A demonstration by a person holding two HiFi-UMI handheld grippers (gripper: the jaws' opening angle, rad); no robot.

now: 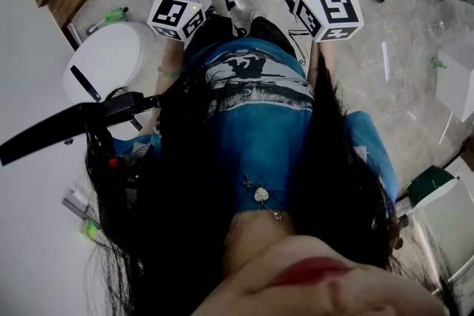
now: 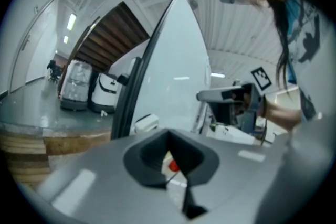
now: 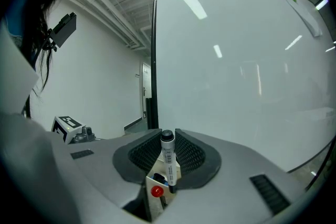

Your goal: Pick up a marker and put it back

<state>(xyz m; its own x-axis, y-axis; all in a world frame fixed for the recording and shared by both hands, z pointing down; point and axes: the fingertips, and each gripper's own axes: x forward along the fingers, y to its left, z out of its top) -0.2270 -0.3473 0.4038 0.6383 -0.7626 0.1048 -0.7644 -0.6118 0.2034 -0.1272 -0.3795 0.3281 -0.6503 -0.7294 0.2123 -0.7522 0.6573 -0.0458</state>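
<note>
Pick-up half looks done: right tongs (image 3: 167, 155) are pinching the marker (image 3: 168, 166), upright with its dark end up. The lower end is right at a white holder box (image 3: 155, 192) with a red knob; seated or just over it, can't tell. Left tongs (image 2: 170, 160) are slightly spread with nothing in them. Still to do, I'd say: seat the marker, let go.
</note>
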